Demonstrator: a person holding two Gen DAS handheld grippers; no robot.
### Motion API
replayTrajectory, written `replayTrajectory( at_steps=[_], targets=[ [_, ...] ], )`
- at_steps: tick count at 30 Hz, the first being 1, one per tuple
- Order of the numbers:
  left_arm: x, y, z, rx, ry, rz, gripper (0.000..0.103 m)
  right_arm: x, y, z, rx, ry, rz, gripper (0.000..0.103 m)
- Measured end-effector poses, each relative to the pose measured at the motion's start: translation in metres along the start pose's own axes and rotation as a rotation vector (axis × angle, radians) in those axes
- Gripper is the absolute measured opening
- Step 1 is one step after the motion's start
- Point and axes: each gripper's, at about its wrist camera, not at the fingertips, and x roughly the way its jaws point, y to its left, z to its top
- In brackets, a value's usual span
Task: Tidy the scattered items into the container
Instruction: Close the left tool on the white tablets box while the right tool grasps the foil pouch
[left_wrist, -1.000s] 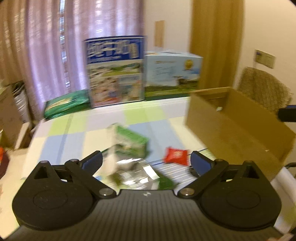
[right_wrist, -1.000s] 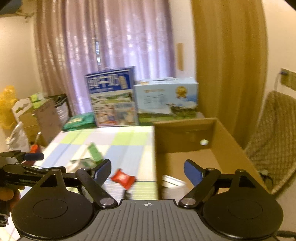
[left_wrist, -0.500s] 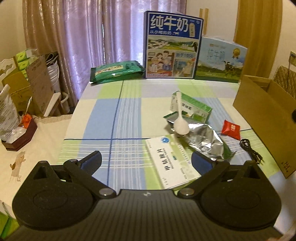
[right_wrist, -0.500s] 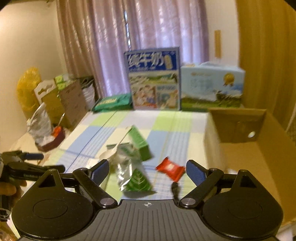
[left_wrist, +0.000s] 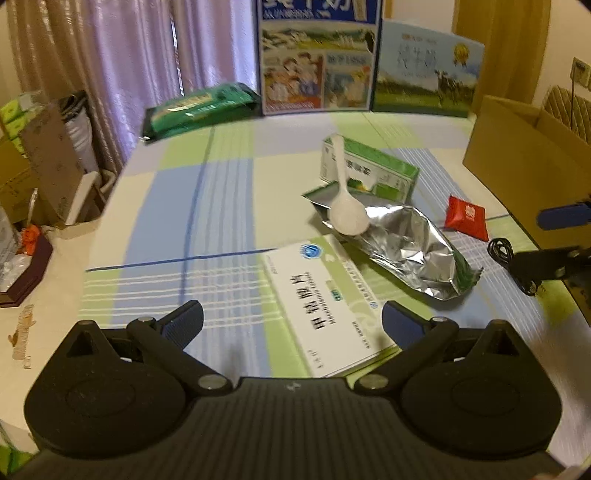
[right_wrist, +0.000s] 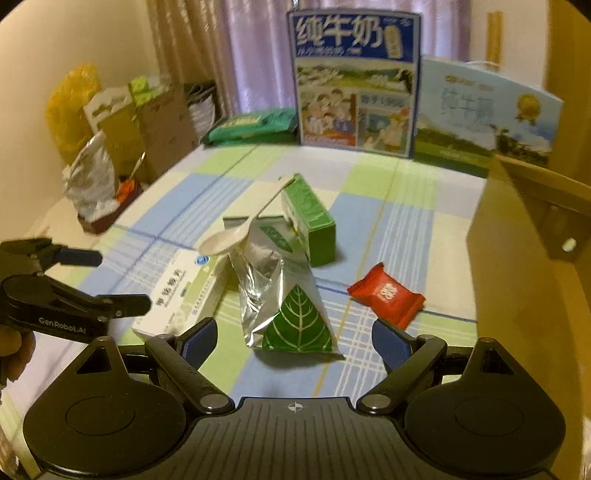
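Both hand-held grippers hovered over the near edge of the table (left_wrist: 155, 206), checked cloth on it. Left hand-held gripper (left_wrist: 291, 325) was spread wide, holding nothing, w/ the white medicine box (left_wrist: 325, 299) lying between its fingers. Right hand-held gripper (right_wrist: 293, 339) was also wide open & empty, the silver foil pouch (right_wrist: 284, 299) just beyond it. A white spoon (left_wrist: 345, 206) rested on the pouch, its handle leaning on the green box (left_wrist: 373, 166). Red packet (right_wrist: 386, 295) sat right of the pouch, black cable (left_wrist: 506, 258) nearer the cardboard box (left_wrist: 517, 147) at the table's right side. Milk cartons (right_wrist: 354, 81) stood at the far end.
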Motion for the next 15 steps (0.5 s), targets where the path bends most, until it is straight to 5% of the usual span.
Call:
replayTrajectory(
  at_steps=[15],
  targets=[
    [0.052, -0.016, 0.012, 0.021, 0.086, -0.017, 0.099, 0.071, -0.001, 0.003, -0.163, 0.140, 0.082, 0.088]
  ],
)
